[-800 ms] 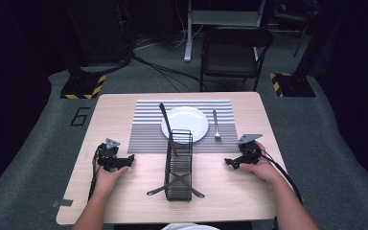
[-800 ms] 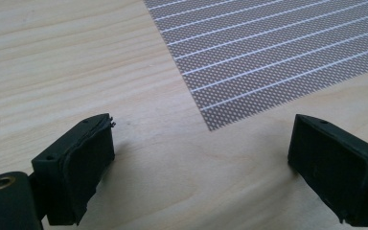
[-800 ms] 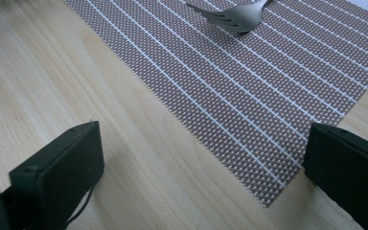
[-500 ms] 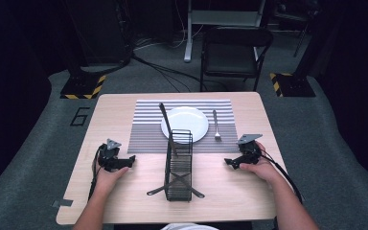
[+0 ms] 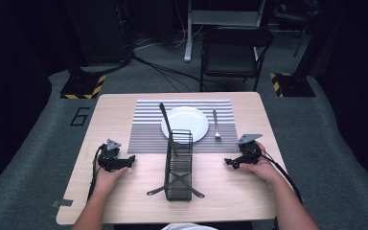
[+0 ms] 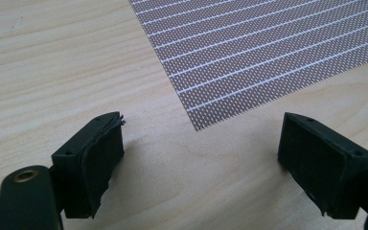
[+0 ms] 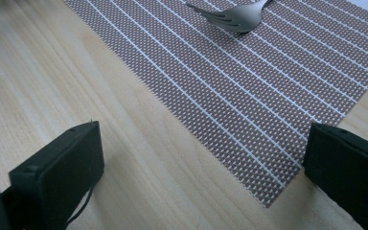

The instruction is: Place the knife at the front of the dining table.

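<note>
Grippers rest low over a light wooden table [image 5: 124,120], one in each hand. Left gripper [image 5: 127,161] sits near the table's left edge, its jaws pointing toward the middle; in the left gripper view its jaws stand spread wide with nothing between them, above bare wood and the near corner of a striped placemat [image 6: 268,52]. Right gripper [image 5: 229,162] sits near the right edge, also aimed inward; in the right gripper view its jaws are likewise spread and empty, with a mat corner between them and a fork [image 7: 235,17] lying tines toward the camera farther up the mat. On the mat, a white plate [image 5: 185,123] occupies the centre, with the fork just beside it on the right and a dark utensil [image 5: 165,117] leaning at its left rim. A black wire rack [image 5: 178,165] stands between the two grippers, well apart from both, its far end overlapping the mat's near edge.
</note>
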Action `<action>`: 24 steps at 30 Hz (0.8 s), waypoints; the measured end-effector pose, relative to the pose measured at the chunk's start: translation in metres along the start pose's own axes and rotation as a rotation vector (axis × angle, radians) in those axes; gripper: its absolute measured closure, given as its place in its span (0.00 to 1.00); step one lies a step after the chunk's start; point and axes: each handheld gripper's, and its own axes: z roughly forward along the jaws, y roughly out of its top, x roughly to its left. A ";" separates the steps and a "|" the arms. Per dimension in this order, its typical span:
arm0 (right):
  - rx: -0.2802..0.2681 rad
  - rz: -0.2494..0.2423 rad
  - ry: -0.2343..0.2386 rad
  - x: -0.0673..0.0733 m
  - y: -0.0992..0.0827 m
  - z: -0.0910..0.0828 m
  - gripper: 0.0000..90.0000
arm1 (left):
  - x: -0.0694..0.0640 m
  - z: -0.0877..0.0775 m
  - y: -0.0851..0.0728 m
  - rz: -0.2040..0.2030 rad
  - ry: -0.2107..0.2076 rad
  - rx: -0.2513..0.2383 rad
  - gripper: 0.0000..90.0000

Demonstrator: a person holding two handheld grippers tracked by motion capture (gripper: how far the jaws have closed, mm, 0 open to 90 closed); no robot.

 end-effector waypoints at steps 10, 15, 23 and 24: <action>-0.005 -0.005 -0.001 0.000 0.000 0.000 0.00 | -0.004 -0.002 0.001 0.019 -0.017 -0.005 0.34; -0.005 -0.006 -0.002 0.000 0.000 0.001 0.00 | -0.010 -0.004 0.003 0.024 -0.035 0.002 0.44; -0.005 -0.005 -0.002 0.000 0.000 0.001 0.00 | -0.023 -0.013 0.010 -0.040 -0.080 0.015 0.50; -0.005 -0.005 -0.001 0.000 0.000 0.001 0.00 | -0.025 -0.015 0.012 -0.034 -0.084 0.010 0.50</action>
